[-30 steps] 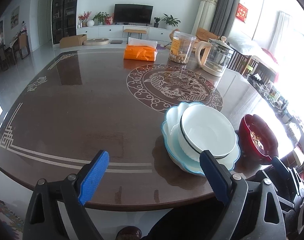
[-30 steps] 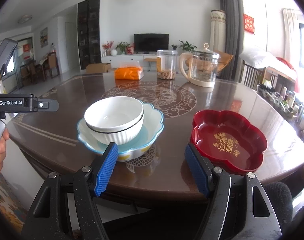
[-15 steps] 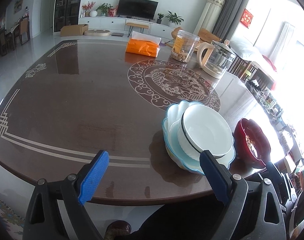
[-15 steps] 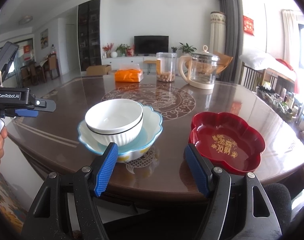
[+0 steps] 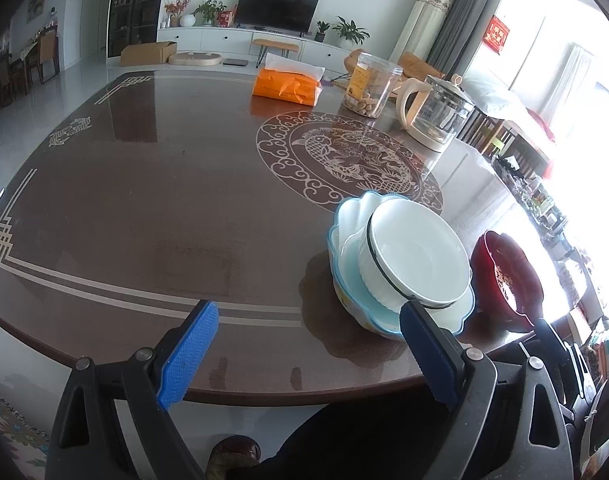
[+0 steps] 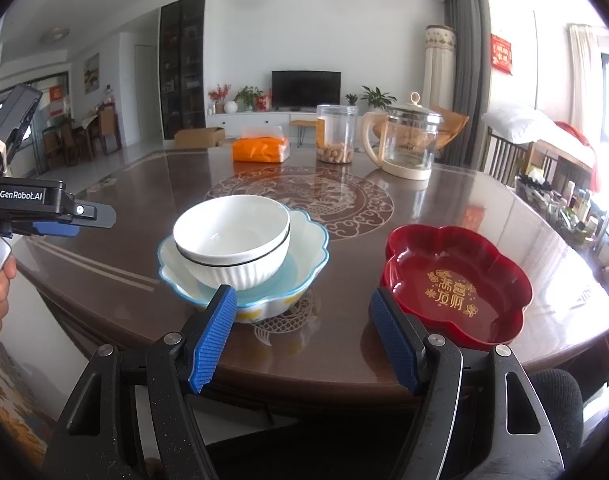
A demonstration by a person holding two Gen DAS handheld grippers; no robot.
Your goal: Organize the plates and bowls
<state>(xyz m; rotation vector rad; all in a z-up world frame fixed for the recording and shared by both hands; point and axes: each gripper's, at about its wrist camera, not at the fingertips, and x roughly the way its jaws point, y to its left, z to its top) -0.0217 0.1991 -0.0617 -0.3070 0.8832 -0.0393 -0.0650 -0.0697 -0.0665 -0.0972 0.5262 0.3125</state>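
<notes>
Both grippers — left gripper [image 5: 304,344] and right gripper [image 6: 304,336] — hang with jaws spread and empty, the white bowl [image 6: 232,244] nested in the blue-rimmed dish [image 6: 304,256] at eleven o'clock of the right, red plate [image 6: 456,280] at one o'clock.

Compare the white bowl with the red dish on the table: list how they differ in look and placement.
The white bowl is round, ribbed outside, with a thin dark band below its rim; the red dish is flower-shaped with gold characters inside. The white bowl is deep; the red dish is shallow. The white bowl sits nested in a blue-rimmed scalloped bowl; the red dish rests directly on the table. Both are upright, empty and near the table's front edge.
</notes>
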